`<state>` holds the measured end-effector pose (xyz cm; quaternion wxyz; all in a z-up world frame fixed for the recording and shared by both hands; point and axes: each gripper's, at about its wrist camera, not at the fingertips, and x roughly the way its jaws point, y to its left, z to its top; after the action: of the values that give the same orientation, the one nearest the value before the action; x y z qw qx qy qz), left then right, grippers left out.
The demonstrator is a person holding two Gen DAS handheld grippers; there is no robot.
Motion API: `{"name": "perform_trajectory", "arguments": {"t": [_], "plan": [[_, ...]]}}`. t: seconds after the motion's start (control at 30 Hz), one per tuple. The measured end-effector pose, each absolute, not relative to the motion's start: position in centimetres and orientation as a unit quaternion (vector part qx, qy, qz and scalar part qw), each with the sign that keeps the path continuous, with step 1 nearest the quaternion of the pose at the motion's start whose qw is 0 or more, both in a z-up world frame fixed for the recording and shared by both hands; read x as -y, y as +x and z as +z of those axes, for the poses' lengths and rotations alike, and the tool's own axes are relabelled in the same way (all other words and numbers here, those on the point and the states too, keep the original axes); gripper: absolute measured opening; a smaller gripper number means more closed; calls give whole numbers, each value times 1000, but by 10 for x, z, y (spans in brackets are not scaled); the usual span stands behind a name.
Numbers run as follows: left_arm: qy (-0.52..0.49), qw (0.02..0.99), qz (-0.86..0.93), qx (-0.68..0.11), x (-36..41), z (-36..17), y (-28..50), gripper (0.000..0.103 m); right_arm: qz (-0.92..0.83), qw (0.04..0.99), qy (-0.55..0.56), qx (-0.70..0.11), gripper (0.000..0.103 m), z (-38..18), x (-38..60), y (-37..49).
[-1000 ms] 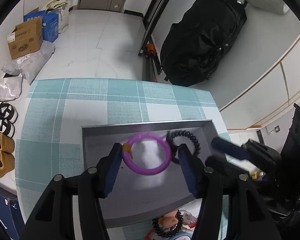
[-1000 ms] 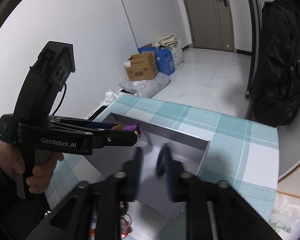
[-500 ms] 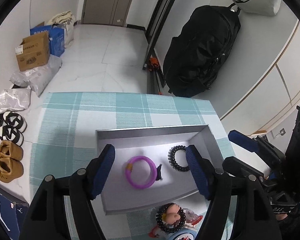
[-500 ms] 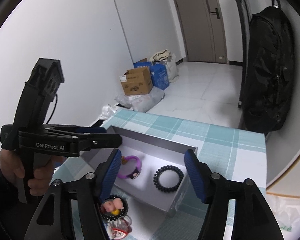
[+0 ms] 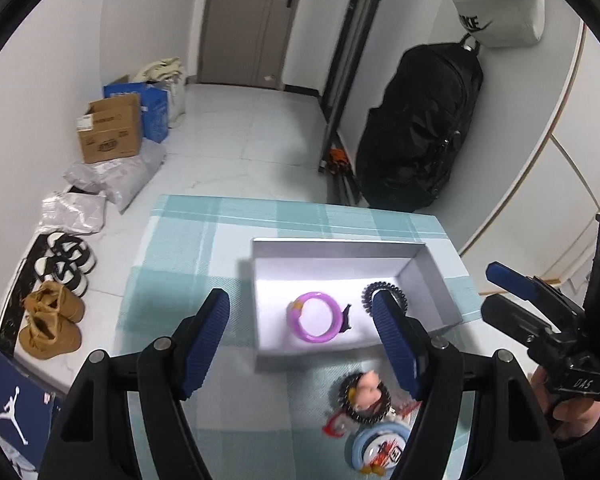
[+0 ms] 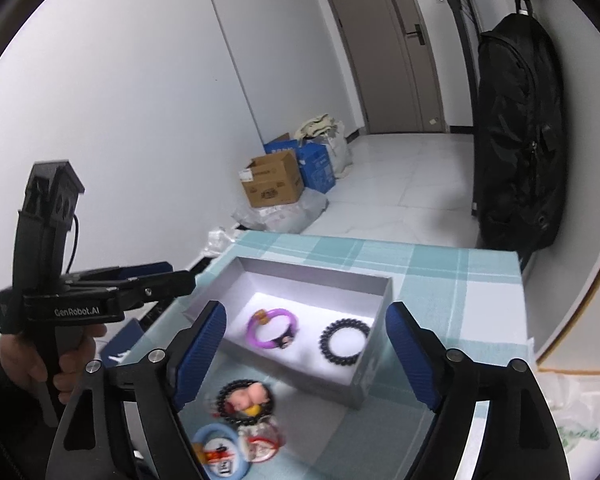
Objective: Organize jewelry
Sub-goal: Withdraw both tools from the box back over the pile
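A grey open box (image 5: 336,245) stands on the teal plaid tablecloth (image 5: 204,240). Inside it lie a purple bangle (image 5: 315,317) on the left and a black coil hair tie (image 5: 384,294) on the right. My left gripper (image 5: 300,298) hovers above the box's near side, open with nothing between its fingers. My right gripper (image 6: 306,312) hangs over the same box (image 6: 312,274); its jaws are opening and hold nothing, with the bangle (image 6: 272,328) and coil tie (image 6: 344,338) lying below. A black bead bracelet with a pink figure (image 6: 246,400) lies in front of the box.
A blue ring (image 6: 216,452) and a red-and-white piece (image 6: 262,446) lie at the table's near edge. On the floor beyond are cardboard boxes (image 5: 110,128), shoes (image 5: 52,320) and a black backpack (image 5: 420,128). A crumpled plastic bag (image 6: 576,412) lies at the right.
Both grippers have opened and drawn back and up from the box. The left let go of the purple bangle and the right of the black coil tie; both now lie in the box.
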<state>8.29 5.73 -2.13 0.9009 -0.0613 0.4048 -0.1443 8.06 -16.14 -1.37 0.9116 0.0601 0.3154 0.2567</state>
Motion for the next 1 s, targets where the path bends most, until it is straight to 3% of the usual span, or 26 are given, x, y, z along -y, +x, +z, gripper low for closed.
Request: {"name": "perform_trajectory", "arguments": {"t": [0.13, 0.63, 1.0], "plan": [[-57, 902, -139, -405, -58, -24, 70, 80, 261, 911, 54, -314, 86, -13, 158, 69], [-28, 848, -210, -486, -20, -63, 27, 81, 236, 909, 59, -337, 91, -23, 168, 47], [50, 842, -200, -498, 8, -78, 18, 81, 216, 904, 86, -359, 92, -29, 180, 32]]}}
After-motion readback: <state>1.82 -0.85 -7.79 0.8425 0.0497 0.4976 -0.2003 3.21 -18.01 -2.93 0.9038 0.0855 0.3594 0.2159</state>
